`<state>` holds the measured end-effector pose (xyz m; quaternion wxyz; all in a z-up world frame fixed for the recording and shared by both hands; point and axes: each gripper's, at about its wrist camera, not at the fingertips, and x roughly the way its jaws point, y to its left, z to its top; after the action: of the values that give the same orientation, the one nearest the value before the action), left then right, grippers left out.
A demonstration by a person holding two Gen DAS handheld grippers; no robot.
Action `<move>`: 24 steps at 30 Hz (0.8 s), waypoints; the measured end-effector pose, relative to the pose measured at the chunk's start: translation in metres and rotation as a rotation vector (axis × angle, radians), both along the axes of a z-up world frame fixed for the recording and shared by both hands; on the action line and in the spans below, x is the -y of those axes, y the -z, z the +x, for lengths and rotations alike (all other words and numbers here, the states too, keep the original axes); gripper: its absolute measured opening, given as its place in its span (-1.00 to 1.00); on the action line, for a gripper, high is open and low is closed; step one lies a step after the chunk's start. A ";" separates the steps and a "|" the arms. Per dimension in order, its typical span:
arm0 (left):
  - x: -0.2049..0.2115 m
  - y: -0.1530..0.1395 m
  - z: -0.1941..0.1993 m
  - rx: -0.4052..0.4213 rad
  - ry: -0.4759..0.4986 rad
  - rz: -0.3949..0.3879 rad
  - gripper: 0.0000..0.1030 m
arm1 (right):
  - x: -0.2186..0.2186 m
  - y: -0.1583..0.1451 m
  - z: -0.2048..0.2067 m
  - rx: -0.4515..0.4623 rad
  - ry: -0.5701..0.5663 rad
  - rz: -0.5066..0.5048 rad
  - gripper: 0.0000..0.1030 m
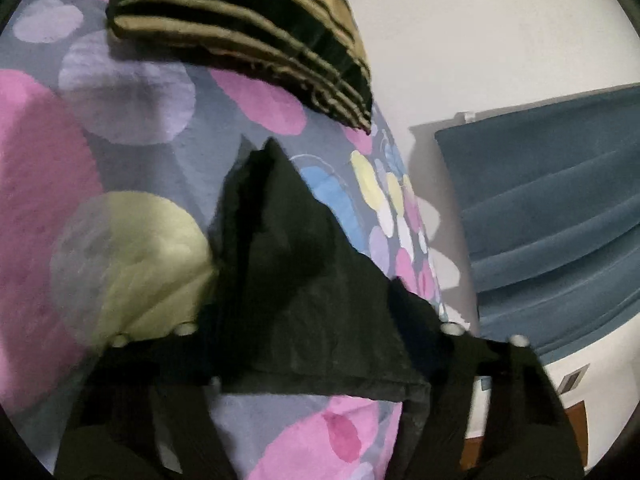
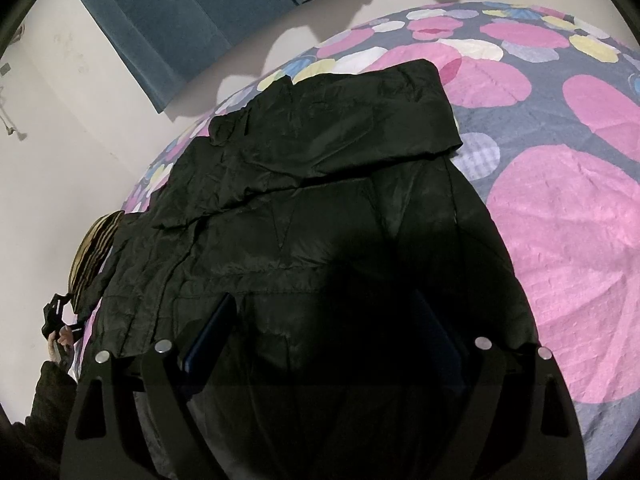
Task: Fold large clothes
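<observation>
Jacket, black and shiny, lies spread on our bed, on the cover with its pink, lilac and yellow circles. It takes up the middle of the right wrist view. One sleeve is already folded across the upper body and rests flat on it. We judge the folding as begun but well short of done: the body is still spread wide, and the far end toward the striped pillow is not yet brought in.

In the left wrist view a part of the black cloth rises to a peak above the bed cover, so we are lifting it there. The left tongs appear to pinch this cloth near its lower edge, though the picture is blurred and the tips are dark against dark fabric. We take it as a grip on the jacket, with some doubt.

The right tongs hover over the near part of the jacket with the two arms spread wide and nothing between them.

We see no box, basket or drawer in either view, so there is nothing to report as held inside anything. The striped pillow lies on the bed beyond the jacket, and a blue curtain hangs on the wall behind.
</observation>
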<state>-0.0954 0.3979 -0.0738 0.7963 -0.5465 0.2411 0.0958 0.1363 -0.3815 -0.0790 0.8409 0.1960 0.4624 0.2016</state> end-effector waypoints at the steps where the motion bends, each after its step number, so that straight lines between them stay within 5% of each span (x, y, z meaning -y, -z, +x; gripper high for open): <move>1: -0.002 0.003 0.001 0.002 -0.001 -0.018 0.00 | 0.000 0.000 0.000 0.000 0.000 -0.001 0.70; 6: -0.007 0.010 -0.001 0.008 -0.016 -0.089 -0.78 | 0.000 0.000 0.000 0.000 -0.002 0.000 0.70; 15: 0.044 -0.084 0.035 0.092 0.062 0.098 -0.86 | 0.002 0.000 0.002 -0.001 -0.001 -0.002 0.70; 19: 0.110 -0.139 0.084 0.136 0.194 0.208 -0.87 | 0.002 0.000 0.002 0.000 0.000 -0.004 0.70; 24: 0.196 -0.169 0.143 0.176 0.358 0.230 -0.87 | 0.003 0.000 0.000 0.001 0.003 -0.002 0.70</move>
<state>0.0472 0.2022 0.0951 0.8755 -0.4069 0.2514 -0.0683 0.1362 -0.3841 -0.0791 0.8417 0.1959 0.4618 0.1998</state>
